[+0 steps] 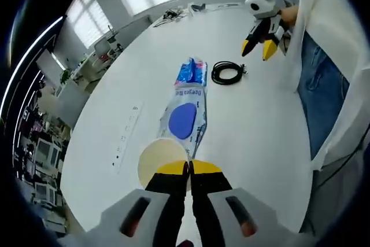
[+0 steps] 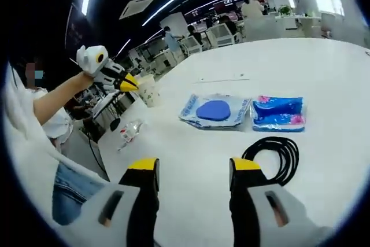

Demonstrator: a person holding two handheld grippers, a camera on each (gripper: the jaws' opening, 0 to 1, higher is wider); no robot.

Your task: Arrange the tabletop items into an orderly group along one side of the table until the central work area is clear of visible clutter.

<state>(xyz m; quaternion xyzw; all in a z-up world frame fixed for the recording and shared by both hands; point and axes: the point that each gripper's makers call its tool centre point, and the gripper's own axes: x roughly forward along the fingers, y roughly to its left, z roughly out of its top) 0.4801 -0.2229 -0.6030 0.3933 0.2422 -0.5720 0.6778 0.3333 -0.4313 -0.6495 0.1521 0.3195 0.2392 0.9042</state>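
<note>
Up close, the left gripper (image 1: 189,169) has its yellow-tipped jaws pressed together on the rim of a pale paper cup (image 1: 162,162), which it holds above the round white worktop (image 1: 260,125). Just beyond the cup lies a flat, glossy plastic packet (image 1: 185,117) with a blue oval on it, its long axis running away from the gripper toward the far windows. End to end with it sits a smaller crinkly blue pack (image 1: 191,72) with pink flowers. Beside that pack rests a black cable (image 1: 227,72) wound into a neat round coil.

From the other side, the right gripper (image 2: 195,166) hovers over the worktop with its 2 jaws spread wide apart and nothing between them. The cable coil lies just by its right jaw. Farther left, near the worktop's edge, a small clear plastic bottle (image 2: 130,131) lies on its side.
</note>
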